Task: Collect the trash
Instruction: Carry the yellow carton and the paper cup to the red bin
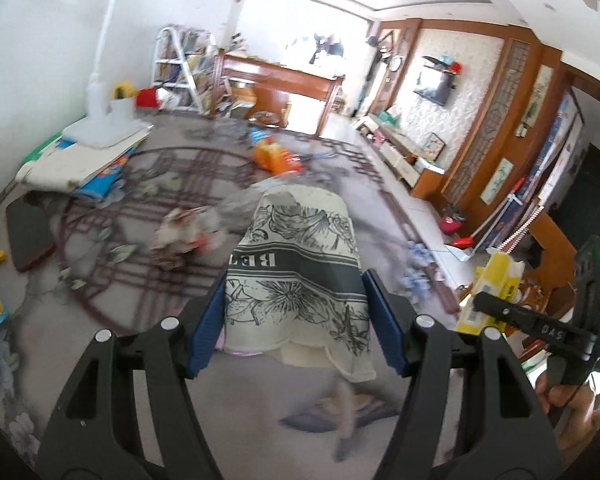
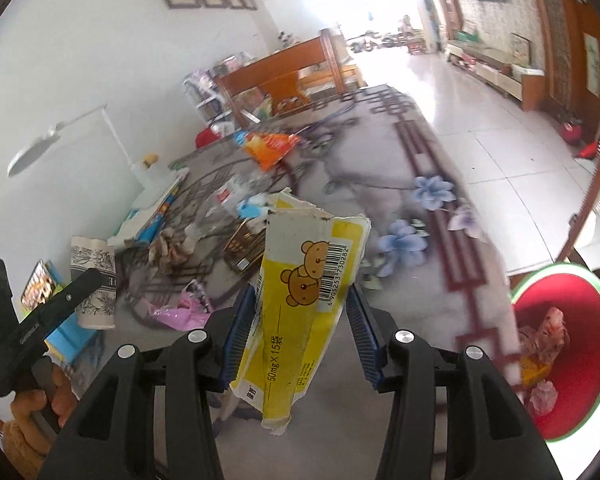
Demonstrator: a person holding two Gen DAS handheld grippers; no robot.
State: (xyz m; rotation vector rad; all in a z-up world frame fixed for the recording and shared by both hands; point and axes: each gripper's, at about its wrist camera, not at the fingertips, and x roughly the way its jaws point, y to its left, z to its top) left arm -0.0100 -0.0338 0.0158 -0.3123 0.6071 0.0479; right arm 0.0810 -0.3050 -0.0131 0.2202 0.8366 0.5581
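Left wrist view shows my left gripper (image 1: 294,312) clamped on a paper cup (image 1: 296,272) printed with black-and-white flowers, its blue pads pressing both sides of the cup, which is held upside down above the carpet (image 1: 148,184). Beyond it, on the carpet, I see an orange snack bag (image 1: 276,156) and a crumpled wrapper (image 1: 184,236), both smeared by blur. A white lamp (image 1: 100,92) stands on a stack of books (image 1: 84,160) by the wall at the left. At the right edge of this view my right gripper (image 2: 300,332) shows up side-on with something yellow in it. From the right wrist view I can see that it is a torn yellow box (image 2: 300,292) with a bear drawing and a barcode, pinched between the blue pads and standing roughly upright. At the lower right of that view sits a red bin (image 2: 576,320) with a green rim, already holding a few crumpled scraps. A pink wrapper (image 2: 180,312) lies on the carpet just left of the box, and the cup in the other gripper shows at the far left, with a hand (image 2: 40,412) beneath it.
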